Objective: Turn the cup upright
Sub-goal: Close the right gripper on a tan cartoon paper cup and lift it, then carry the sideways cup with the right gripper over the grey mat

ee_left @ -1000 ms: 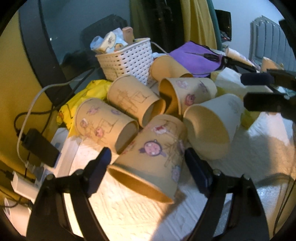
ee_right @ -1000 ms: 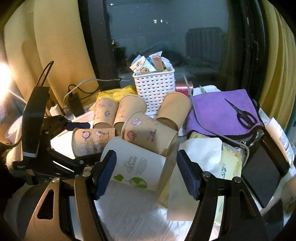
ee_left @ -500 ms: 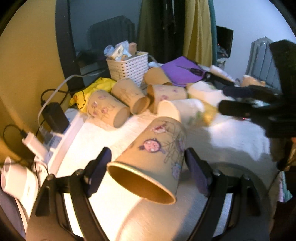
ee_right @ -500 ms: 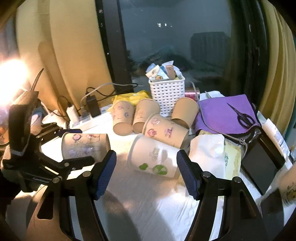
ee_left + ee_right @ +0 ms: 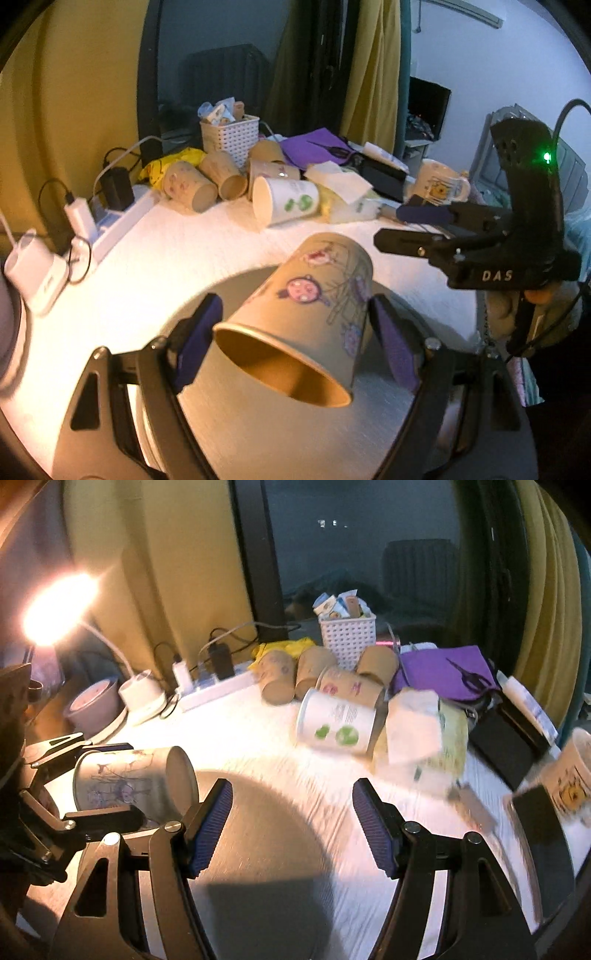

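The left hand-held gripper (image 5: 295,343) is clamped on one paper cup (image 5: 306,314), held tilted above the table (image 5: 221,251) with its mouth toward the camera; the right hand-held gripper (image 5: 291,823) hangs spread and empty. Farther back five cups lie on their sides: one white cup (image 5: 284,203) and four brown cups (image 5: 225,177), before one white basket (image 5: 231,138).

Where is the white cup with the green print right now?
The white cup lies on its side mid-table, just in front of the brown cups and left of the tissue.

Matt paper cup (image 5: 310,314), perforated plastic basket (image 5: 231,138), purple cloth (image 5: 439,672), ribbed gripper pads (image 5: 212,827).
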A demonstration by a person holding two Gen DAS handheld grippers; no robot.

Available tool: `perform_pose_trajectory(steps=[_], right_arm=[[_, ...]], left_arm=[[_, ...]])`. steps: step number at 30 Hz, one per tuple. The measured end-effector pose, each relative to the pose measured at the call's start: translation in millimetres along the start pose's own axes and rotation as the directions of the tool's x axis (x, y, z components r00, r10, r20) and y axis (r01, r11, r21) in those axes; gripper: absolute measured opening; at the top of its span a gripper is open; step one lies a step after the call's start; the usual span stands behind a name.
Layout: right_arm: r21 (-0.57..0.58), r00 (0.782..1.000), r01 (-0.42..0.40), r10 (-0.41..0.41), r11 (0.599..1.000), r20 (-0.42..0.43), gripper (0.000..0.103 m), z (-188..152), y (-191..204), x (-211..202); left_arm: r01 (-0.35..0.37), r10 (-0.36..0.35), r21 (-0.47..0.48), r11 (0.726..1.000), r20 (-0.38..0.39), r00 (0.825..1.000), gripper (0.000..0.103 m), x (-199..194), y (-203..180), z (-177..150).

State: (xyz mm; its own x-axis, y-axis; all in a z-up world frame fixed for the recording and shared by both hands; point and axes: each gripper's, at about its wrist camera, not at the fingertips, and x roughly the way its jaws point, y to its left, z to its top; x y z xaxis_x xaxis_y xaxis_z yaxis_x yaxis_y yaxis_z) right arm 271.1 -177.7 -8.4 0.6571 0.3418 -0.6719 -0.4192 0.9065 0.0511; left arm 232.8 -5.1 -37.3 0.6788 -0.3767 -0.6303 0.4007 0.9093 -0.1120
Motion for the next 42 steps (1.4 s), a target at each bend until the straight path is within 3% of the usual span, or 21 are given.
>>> perform_pose_trajectory(steps=[11, 19, 27, 42], right_arm=[[0.023, 0.999, -0.013, 0.014, 1.0, -0.041, 0.071, -56, 18, -31], [0.026, 0.998, -0.032, 0.034, 0.999, -0.06, 0.071, -81, 19, -42], [0.037, 0.994, -0.057, 0.06, 0.998, -0.086, 0.071, -91, 11, -34], [0.067, 0.989, -0.063, 0.071, 0.996, -0.126, 0.071, -89, -16, -6]], left_arm=[[0.01, -0.01, -0.034, 0.999, 0.003, 1.0, 0.082, -28, -37, -51], [-0.004, 0.003, -0.035, 0.999, -0.022, 1.0, 0.082, -22, -59, -74], [-0.023, 0.023, -0.018, 1.0, -0.038, 0.999, 0.082, -4, -67, -77], [0.009, -0.012, -0.04, 0.999, -0.088, 0.996, 0.084, 30, -64, -61]])
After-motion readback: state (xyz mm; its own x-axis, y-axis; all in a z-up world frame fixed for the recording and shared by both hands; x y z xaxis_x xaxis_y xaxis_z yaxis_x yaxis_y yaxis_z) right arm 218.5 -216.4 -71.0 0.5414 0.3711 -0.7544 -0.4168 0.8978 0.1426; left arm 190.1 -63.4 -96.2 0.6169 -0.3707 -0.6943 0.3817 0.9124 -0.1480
